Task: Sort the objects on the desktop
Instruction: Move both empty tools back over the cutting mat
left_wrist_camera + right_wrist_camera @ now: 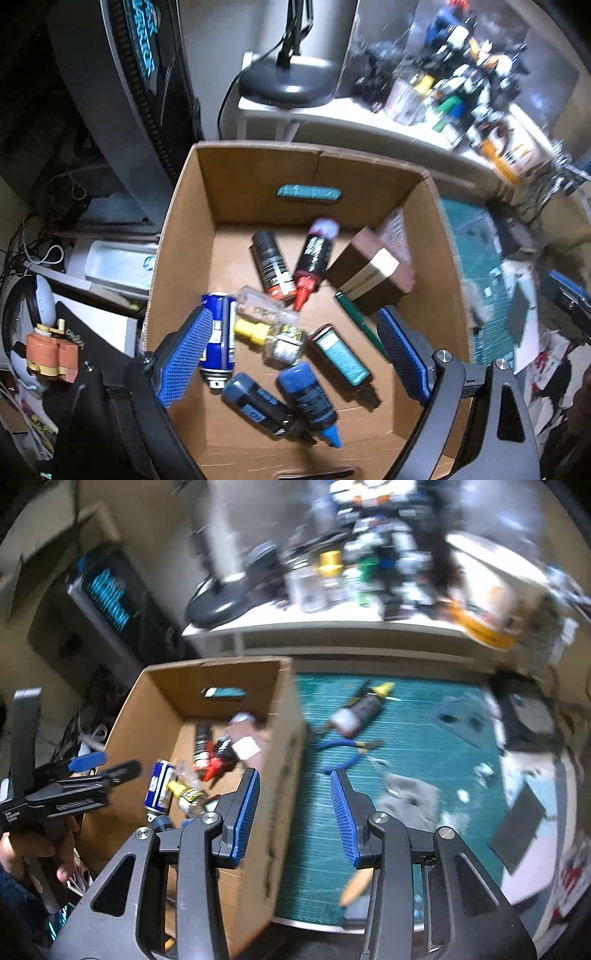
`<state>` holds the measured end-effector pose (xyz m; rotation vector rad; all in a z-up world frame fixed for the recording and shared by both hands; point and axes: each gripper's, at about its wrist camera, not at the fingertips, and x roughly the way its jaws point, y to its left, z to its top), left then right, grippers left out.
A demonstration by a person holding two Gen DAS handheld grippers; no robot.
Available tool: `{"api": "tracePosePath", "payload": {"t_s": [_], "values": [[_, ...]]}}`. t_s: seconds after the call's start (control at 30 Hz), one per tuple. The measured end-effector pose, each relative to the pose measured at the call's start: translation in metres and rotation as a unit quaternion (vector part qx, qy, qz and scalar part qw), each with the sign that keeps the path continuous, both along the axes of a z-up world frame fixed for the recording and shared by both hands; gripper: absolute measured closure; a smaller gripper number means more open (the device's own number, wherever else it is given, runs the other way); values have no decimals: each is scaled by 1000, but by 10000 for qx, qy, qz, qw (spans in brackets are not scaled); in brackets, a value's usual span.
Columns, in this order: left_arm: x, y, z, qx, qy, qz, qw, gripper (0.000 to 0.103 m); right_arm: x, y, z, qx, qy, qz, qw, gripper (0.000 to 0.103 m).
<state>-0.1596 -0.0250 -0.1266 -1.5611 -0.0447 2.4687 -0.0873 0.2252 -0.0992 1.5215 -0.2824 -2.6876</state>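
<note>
An open cardboard box (236, 184) holds several items: a blue can (221, 343), a black spray can (271, 266), a black bottle with a red cap (314, 258), a brown and cream carton (373, 273), a clear bottle with a yellow cap (273, 332), a teal-labelled black pack (340, 354) and two blue-capped bottles (306, 398). My left gripper (295, 350) hovers open above them, holding nothing. My right gripper (293, 812) is open and empty over the box's right wall (284, 760). On the green cutting mat (424, 738) lie a black bottle with a yellow tip (360, 709) and blue-handled pliers (341, 749).
A white shelf (332, 624) behind the mat carries a black lamp base (291, 77), small bottles and model figures. A dark case with teal lettering (142, 40) stands left of the box. Grey scraps (406, 801) and a wooden handle (356, 886) lie on the mat. A hand (33, 853) holds the left gripper (107, 764).
</note>
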Motion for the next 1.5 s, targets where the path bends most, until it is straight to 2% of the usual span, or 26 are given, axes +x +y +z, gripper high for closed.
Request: {"api": "tracePosePath", "payload": {"t_s": [0.1,0.2,0.3,0.43,0.47,0.53,0.7,0.9,1.03,1.1,1.3,1.33,1.5], "values": [[3,2,8,222,126,-49,9997,11,28,31,14,15,188,-487,9986,59],[6,3,14,437,133,3,9990,0,58,60,26,-22,343,-969,9947,51],[11,8,17,648,131,-30,9978,0,86,84,36,32,402,-1396,9894,44],[19,25,20,605,128,-245,9978,0,115,105,44,161,412,-1659,9852,41],[23,30,22,580,146,-287,9978,0,121,109,46,167,446,-1691,9844,31],[31,40,26,526,178,-302,9980,0,132,118,48,180,560,-1741,9830,19],[65,66,37,398,319,27,9987,0,146,150,42,49,665,-1639,9842,18],[105,98,51,243,488,422,9976,0,159,199,35,-33,760,-1167,9903,17],[132,119,61,152,593,686,9958,0,168,227,33,-199,899,-914,9915,8],[144,129,68,171,592,782,9950,0,169,237,30,-260,844,-763,9932,8],[156,149,78,203,687,729,9948,0,169,252,26,-264,723,-473,9959,4],[154,151,76,232,659,694,9951,0,168,254,25,-243,691,-476,9962,0],[142,157,63,473,487,431,9968,0,163,252,21,-109,529,-488,9973,0]]}}
